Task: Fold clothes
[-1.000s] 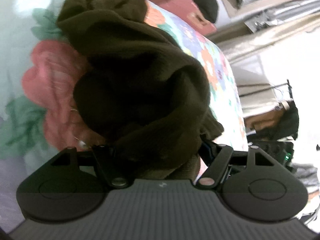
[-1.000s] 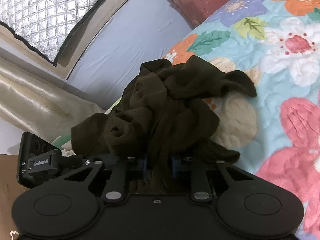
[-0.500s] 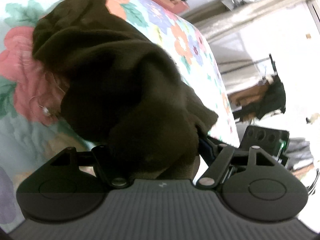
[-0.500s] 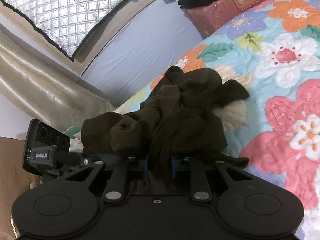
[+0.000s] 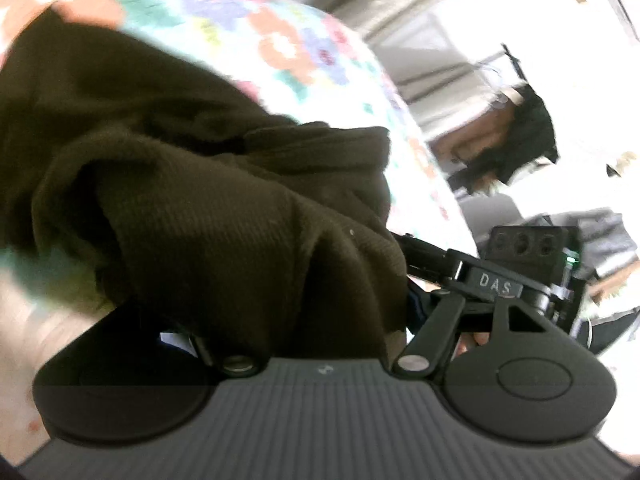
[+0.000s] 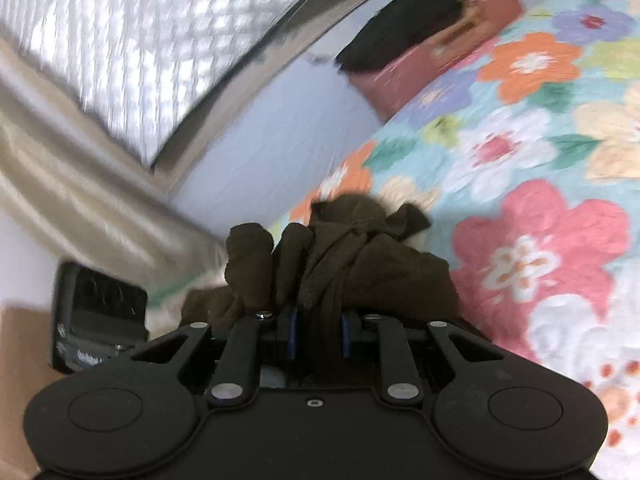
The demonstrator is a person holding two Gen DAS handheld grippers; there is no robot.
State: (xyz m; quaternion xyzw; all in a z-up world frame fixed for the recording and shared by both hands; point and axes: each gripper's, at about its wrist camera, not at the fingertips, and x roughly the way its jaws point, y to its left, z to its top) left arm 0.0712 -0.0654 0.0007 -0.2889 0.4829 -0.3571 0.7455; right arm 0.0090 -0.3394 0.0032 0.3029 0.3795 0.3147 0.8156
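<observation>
The dark brown garment (image 6: 360, 264), clamped in both the left tool (image 5: 304, 320) and the right tool (image 6: 316, 332), has been lifted off the floral bed (image 6: 540, 168), ready for spreading.

Dark-brown garment (image 5: 192, 184) — floral quilt (image 6: 540, 168)

one brown garment (image 6: 360, 264); one floral quilt (image 6: 540, 184), one pink suitcase (image 6: 440, 56)

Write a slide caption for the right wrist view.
Right claw shut on bunched dark brown garment above floral quilt.
</observation>
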